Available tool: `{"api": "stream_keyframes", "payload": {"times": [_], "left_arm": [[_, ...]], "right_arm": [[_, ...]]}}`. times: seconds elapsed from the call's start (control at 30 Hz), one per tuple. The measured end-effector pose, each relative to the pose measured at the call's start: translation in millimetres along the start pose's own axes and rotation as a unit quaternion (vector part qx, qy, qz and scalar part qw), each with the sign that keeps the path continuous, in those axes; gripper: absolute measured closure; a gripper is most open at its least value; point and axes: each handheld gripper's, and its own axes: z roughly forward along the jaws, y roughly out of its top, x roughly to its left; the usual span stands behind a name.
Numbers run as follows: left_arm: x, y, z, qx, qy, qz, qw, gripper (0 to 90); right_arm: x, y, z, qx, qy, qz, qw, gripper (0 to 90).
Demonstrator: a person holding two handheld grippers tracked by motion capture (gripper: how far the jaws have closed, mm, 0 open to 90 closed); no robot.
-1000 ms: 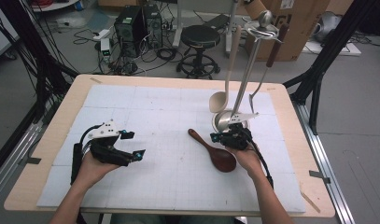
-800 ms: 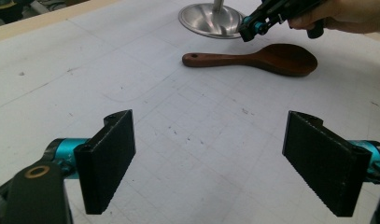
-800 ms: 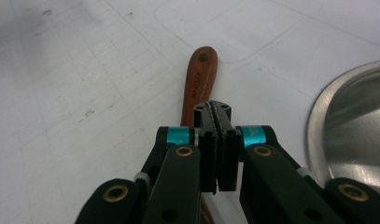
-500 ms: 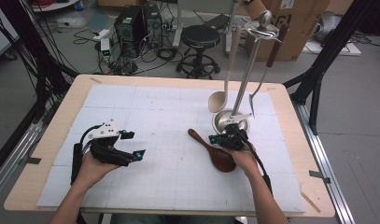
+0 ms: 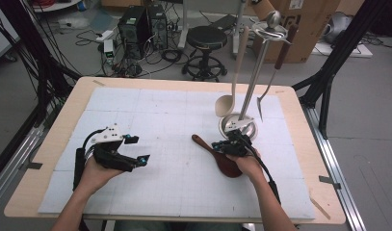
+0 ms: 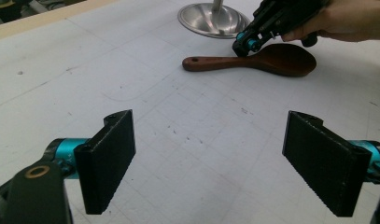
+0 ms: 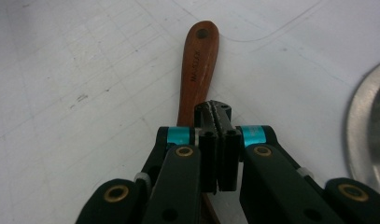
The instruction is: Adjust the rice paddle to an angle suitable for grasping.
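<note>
1. Here the right gripper [image 7: 214,112] has its black jaws pressed together with nothing between them, tips hovering over the handle of the dark brown wooden rice paddle [image 7: 195,70].
2. The paddle's long axis runs straight ahead of the tips, hole end farthest, smooth oval blade under the hand.
3. Just right: the polished steel utensil stand's base [image 7: 367,130].
4. The left gripper [image 5: 131,149] rests well apart, jaws wide.

1. Plenty of open mat [image 5: 164,120] ahead of my left gripper [image 5: 136,156], nothing to dodge.
2. My right gripper [image 5: 221,146] is boxed in: steel stand [image 5: 239,126] just beside it, wooden spoon [image 5: 222,156] right underneath.
3. The stand's hanging utensils crowd the far right.
</note>
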Motion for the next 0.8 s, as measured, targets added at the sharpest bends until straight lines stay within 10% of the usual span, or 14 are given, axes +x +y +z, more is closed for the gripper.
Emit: {"api": "stream_keyframes", "payload": {"times": [0.8], "left_arm": [[0.0,0.1,-0.5,-0.001,-0.002,0.002,1.0000,17.8]], "right_arm": [[20.2,6.1,2.3,0.005,0.028,-0.028,0.9992,88.3]]}}
